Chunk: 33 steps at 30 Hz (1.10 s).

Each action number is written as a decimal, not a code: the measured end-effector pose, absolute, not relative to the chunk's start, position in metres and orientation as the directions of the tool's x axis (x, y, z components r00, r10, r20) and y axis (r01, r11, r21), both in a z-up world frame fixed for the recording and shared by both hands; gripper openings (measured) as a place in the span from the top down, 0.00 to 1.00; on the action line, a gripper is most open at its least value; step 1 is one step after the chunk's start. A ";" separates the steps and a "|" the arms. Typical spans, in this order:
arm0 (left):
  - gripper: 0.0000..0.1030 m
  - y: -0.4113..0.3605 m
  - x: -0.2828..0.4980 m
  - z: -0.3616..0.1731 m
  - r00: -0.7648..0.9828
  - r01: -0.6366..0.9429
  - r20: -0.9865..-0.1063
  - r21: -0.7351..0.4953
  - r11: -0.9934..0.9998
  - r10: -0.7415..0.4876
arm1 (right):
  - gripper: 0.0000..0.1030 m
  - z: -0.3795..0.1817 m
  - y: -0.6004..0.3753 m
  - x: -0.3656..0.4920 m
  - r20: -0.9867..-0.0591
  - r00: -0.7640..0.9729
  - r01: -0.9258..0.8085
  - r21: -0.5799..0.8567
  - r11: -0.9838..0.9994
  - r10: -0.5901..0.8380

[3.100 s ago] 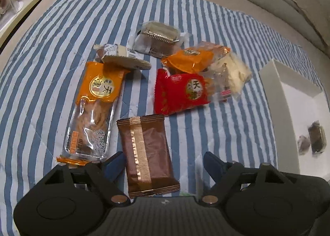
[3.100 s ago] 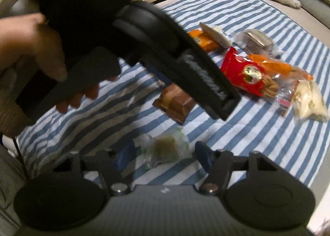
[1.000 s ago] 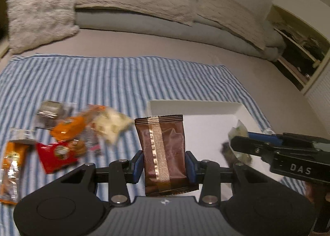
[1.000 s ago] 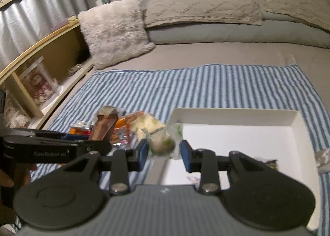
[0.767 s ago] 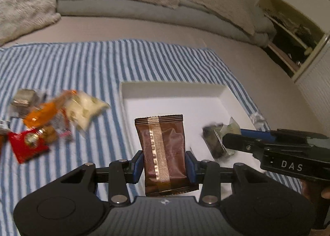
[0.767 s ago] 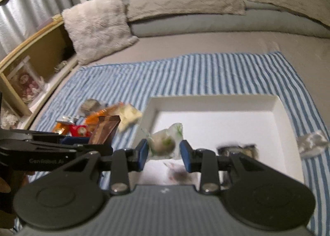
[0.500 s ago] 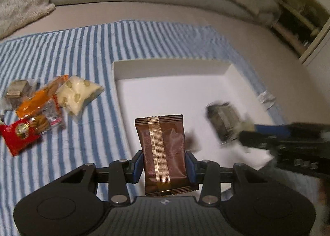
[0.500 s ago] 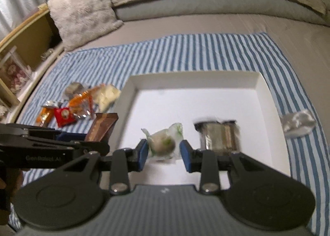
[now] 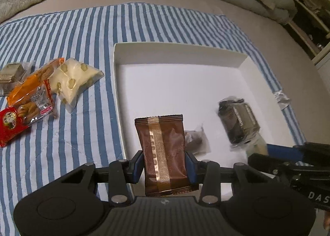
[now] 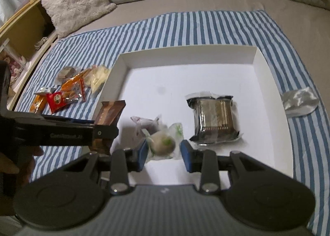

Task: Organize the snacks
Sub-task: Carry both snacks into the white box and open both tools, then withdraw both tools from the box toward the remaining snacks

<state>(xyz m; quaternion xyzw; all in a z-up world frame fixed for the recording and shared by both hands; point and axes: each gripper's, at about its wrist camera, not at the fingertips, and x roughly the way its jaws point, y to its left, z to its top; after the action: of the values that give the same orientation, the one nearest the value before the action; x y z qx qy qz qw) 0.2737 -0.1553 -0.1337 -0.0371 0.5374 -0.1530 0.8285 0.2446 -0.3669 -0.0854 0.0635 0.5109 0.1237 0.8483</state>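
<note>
Brown packet (image 9: 163, 149), pale round snack (image 10: 164, 143) above white tray (image 9: 177, 52)

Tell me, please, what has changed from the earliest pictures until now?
The left gripper picked up the brown foil snack packet from the striped blanket and carried it over the white box. The right gripper brought the round green-printed wrapped sweet there too. Both are now lower over the box. The dark wrapped cake in the box and the snack pile on the blanket stayed.
</note>
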 end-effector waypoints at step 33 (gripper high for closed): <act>0.24 -0.148 0.241 -0.110 0.366 0.290 -0.883 -0.192 0.938 -0.294 | 0.22 -0.092 -0.371 0.236 -0.899 0.396 -0.109 0.155 0.982 0.186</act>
<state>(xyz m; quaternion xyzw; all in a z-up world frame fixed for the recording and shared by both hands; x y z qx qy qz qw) 0.2414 -0.1482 -0.1105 -0.0018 0.5345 -0.1768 0.8265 0.2362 -0.3708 -0.0918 0.0357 0.5425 0.0884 0.8346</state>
